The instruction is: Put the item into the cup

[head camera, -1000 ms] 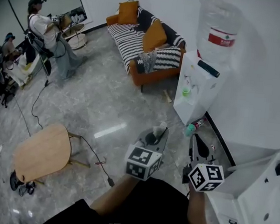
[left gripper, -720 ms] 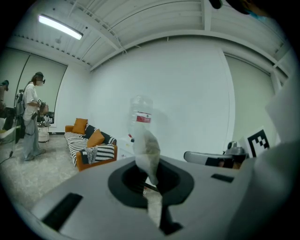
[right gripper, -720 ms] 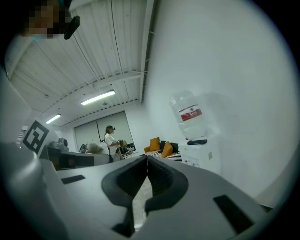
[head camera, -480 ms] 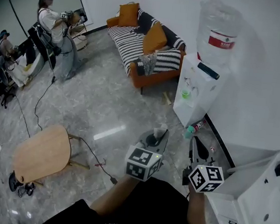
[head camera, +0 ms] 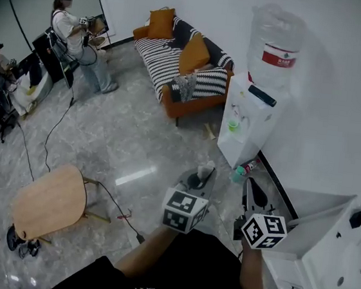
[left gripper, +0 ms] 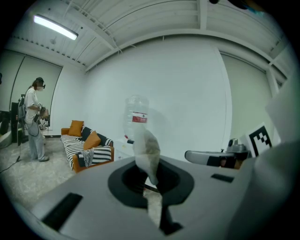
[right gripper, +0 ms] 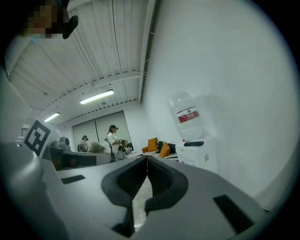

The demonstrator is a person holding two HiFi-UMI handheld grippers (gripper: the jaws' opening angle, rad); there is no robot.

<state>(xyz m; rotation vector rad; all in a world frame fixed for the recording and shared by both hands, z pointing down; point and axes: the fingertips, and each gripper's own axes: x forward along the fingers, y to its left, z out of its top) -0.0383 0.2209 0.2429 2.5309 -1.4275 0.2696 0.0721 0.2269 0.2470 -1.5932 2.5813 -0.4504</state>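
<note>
Left tongs [head camera: 206, 171]: shut tight on a pale, half-clear sachet [left gripper: 146, 151] with brownish fill, much like a tea bag. The sachet is pinched at its lower end and stands up out of the tips, leaning slightly. In the head view it shows as a small pale tuft [head camera: 206, 167] at the tong tips, held in the air over the grey marbled floor [head camera: 123, 134].

Right tongs [right gripper: 146, 162]: closed, ribbed pads meeting along a thin line, nothing between them. In the head view they sit just beside the left tongs, on their right [head camera: 251, 183], pointing the same way.

Ahead of both: white water dispenser [head camera: 246, 128] against the wall, big clear bottle [head camera: 276, 41] with red label on top, dark flat object on its top edge. A small green thing [head camera: 234, 123] sits in the dispenser's recess; too small to say if it is a cup.

Beyond: orange sofa [head camera: 182, 105] with striped cover. White cabinet [head camera: 333, 255] at near right. Person standing [head camera: 73, 34] far left, well apart.
</note>
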